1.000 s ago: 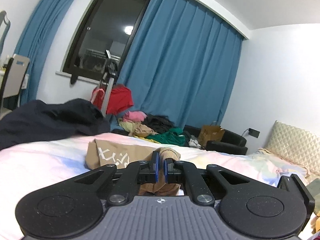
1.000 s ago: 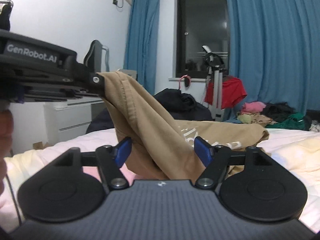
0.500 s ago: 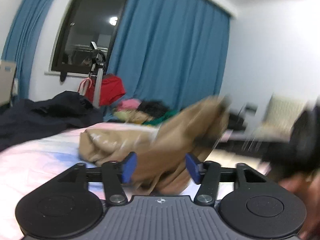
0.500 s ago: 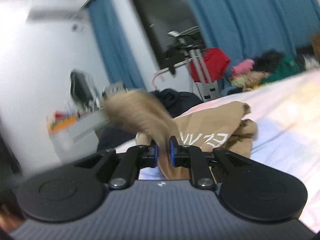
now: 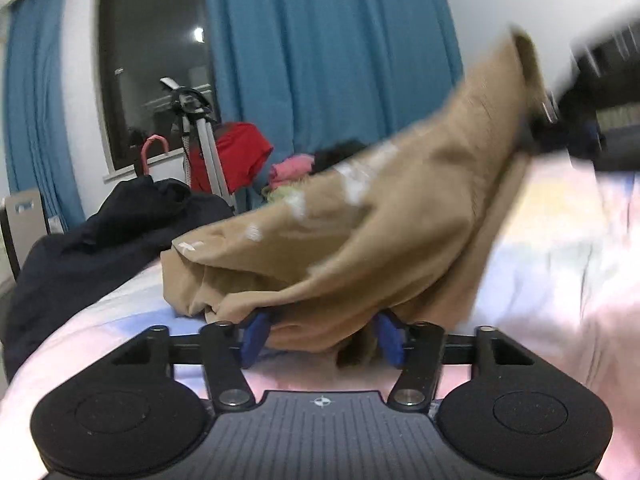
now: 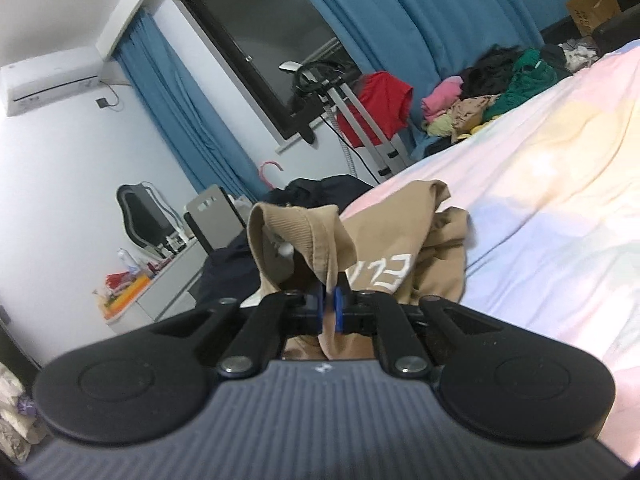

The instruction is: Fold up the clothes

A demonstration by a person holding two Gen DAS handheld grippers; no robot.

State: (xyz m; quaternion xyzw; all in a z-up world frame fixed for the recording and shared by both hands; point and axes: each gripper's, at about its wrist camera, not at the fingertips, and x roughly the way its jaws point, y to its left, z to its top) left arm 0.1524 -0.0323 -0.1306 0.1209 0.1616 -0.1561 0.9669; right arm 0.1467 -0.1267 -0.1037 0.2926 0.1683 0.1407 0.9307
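Note:
A tan garment with white lettering [image 5: 360,240] lies bunched on the pastel bedsheet [image 5: 560,240]. My left gripper [image 5: 320,338] is open, with the cloth hanging between its blue pads and not pinched. My right gripper [image 6: 330,306] is shut on the garment's ribbed edge [image 6: 304,236] and lifts it above the bed. In the left wrist view the right gripper [image 5: 576,128] appears blurred at the upper right, holding the raised end of the cloth. The rest of the garment [image 6: 404,256] trails down onto the sheet.
A dark pile of clothes [image 5: 104,240] lies on the bed's far left. A stand with a red garment [image 5: 232,156] is by the window. More heaped clothes [image 6: 492,92] lie beyond the bed. A white dresser and chair [image 6: 152,240] stand at the left.
My left gripper opened and let go of the garment. My right gripper closed on the ribbed edge and lifted it up and to the right.

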